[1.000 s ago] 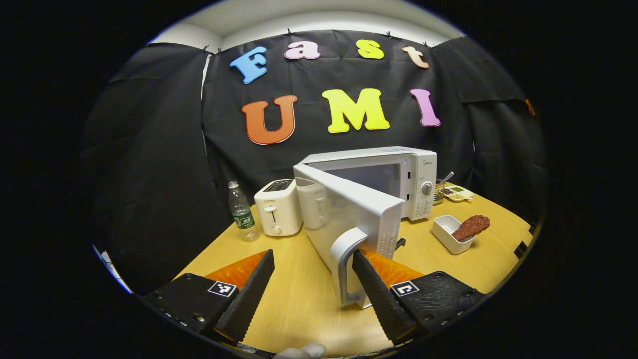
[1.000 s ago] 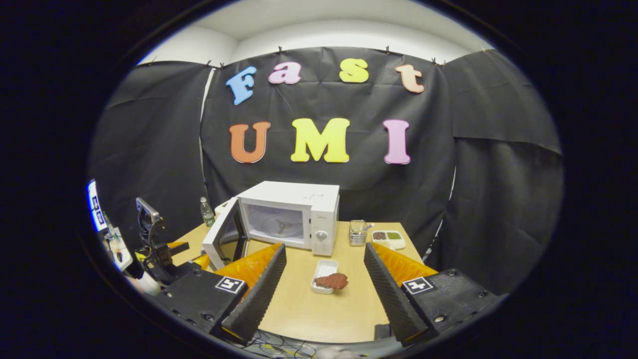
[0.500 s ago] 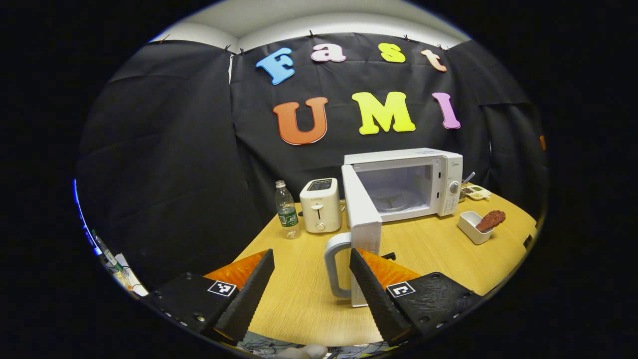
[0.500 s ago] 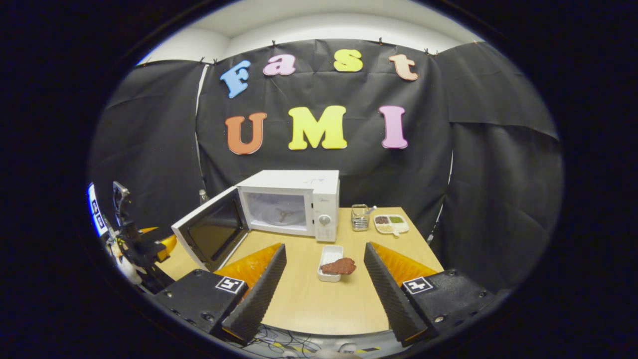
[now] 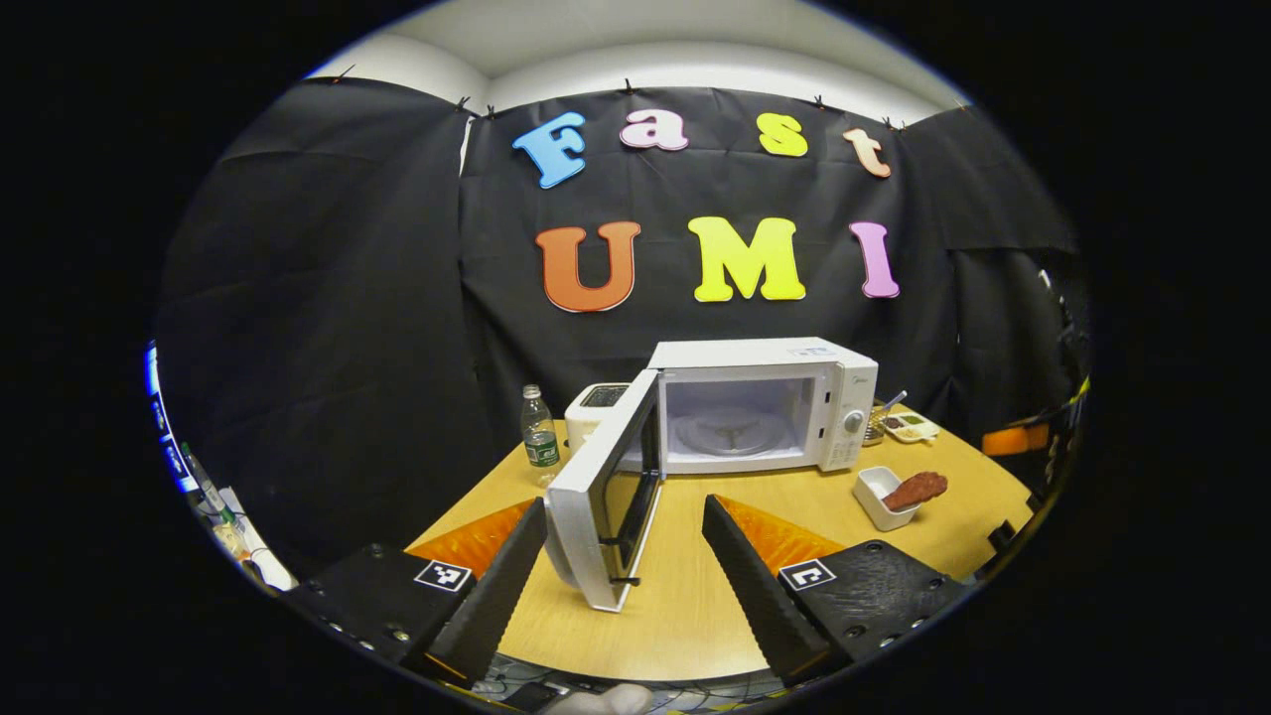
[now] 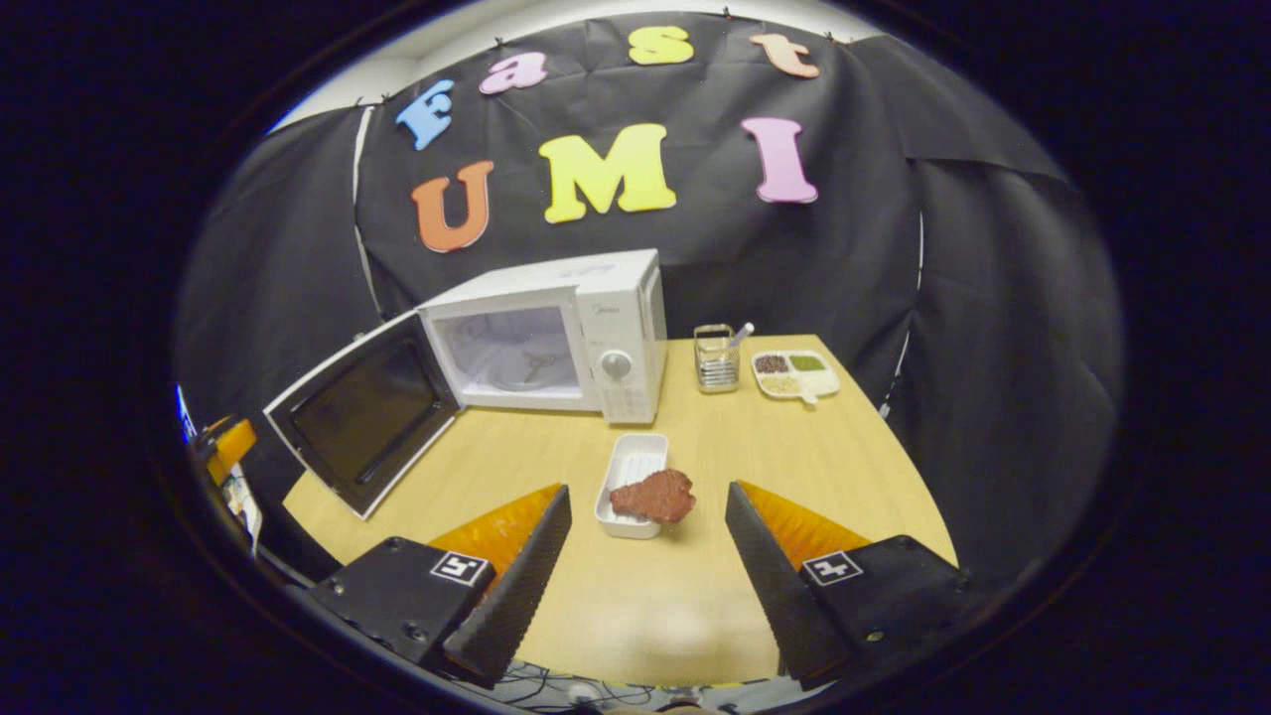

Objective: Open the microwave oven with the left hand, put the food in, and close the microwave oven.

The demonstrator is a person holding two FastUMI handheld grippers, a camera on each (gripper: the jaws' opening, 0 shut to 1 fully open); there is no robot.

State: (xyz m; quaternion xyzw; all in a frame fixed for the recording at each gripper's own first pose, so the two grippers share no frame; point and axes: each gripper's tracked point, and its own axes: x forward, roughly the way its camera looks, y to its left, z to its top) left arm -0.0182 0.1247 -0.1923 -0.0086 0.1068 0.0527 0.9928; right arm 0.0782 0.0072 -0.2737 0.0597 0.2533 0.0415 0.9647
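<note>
**On the wooden table: door open, food waiting**

On the table, the white box microwave oven (image 6: 556,333) stands with its door (image 6: 362,412) swung wide. The reddish-brown chunk of food (image 6: 652,496) lies across a white rectangular dish (image 6: 626,477), not yet loaded. Left gripper (image 5: 624,566) and right gripper (image 6: 645,571) both hang spread apart, empty, the right aimed at the food.
</note>
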